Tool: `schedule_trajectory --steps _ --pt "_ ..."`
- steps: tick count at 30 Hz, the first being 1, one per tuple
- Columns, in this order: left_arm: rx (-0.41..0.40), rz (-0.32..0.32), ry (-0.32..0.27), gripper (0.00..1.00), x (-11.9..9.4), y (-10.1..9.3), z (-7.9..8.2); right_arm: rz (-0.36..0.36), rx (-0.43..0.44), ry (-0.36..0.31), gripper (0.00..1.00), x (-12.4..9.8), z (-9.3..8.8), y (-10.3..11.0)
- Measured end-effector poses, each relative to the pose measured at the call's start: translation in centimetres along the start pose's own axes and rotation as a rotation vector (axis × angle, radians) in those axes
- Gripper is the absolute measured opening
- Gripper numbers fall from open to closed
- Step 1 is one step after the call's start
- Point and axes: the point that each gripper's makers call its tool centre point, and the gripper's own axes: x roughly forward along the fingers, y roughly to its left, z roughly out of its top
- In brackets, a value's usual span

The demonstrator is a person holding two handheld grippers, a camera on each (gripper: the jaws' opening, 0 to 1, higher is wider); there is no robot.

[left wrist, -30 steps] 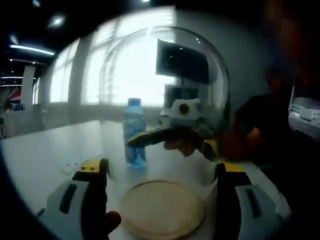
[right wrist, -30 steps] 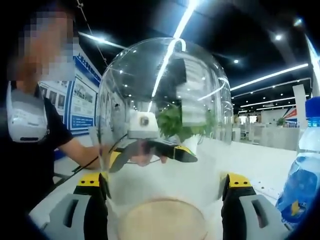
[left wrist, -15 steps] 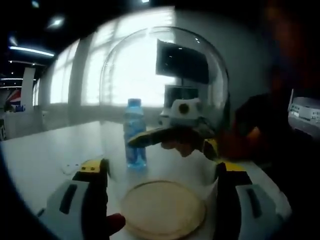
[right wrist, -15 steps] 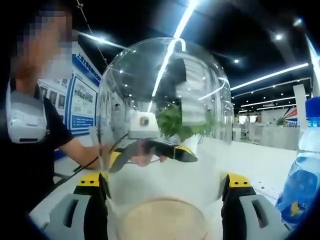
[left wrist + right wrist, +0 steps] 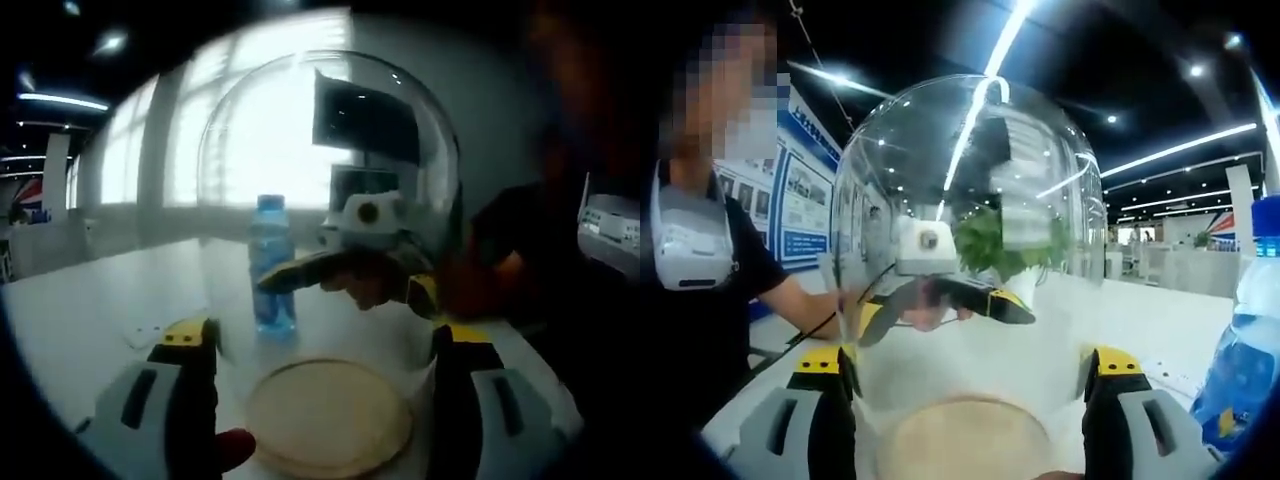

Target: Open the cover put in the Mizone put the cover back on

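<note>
left gripper view: both grippers' fingers clasp glass dome (image 5: 330, 200); blue bottle (image 5: 271, 265) behind, label unreadable

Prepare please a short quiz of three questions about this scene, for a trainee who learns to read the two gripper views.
1. True or false: the glass dome cover stands over the round wooden base.
2. Where is the Mizone bottle?
A. under the dome
B. on the table outside the dome
C. held in a gripper
3. Fill in: each gripper has one jaw on either side of the ____.

Key:
1. True.
2. B; the right gripper view shows it beside the dome.
3. Dome; left gripper, right gripper.
</note>
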Motion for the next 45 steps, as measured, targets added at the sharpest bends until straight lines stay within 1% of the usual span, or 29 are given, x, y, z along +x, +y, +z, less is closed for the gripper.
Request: schedule_trajectory --steps 4,9,20,29,35,45 --pt "-0.009 -0.001 0.0 0.76 -0.1 0.0 0.1 -0.001 0.007 0.006 0.89 0.0 0.2 0.0" --pt "-0.029 -0.003 -0.014 0.76 -0.2 -0.1 0.6 -0.001 0.026 -0.007 0.89 0.0 0.8 0.1" --pt "-0.004 -0.005 -0.012 0.76 -0.6 -0.8 1.9 -0.007 -0.008 -0.002 0.89 0.0 2.2 0.9" --pt "0.014 -0.011 0.022 0.77 -0.8 -2.0 2.5 -0.019 -0.014 -0.003 0.89 -0.3 2.8 1.9" --pt "0.019 -0.022 0.038 0.77 -0.6 -2.6 2.4 -0.031 -0.024 0.0 0.89 -0.6 2.9 2.2" --pt "0.02 -0.051 0.058 0.77 -0.5 -3.7 2.4 -0.067 -0.028 0.01 0.89 -0.9 2.9 3.4"
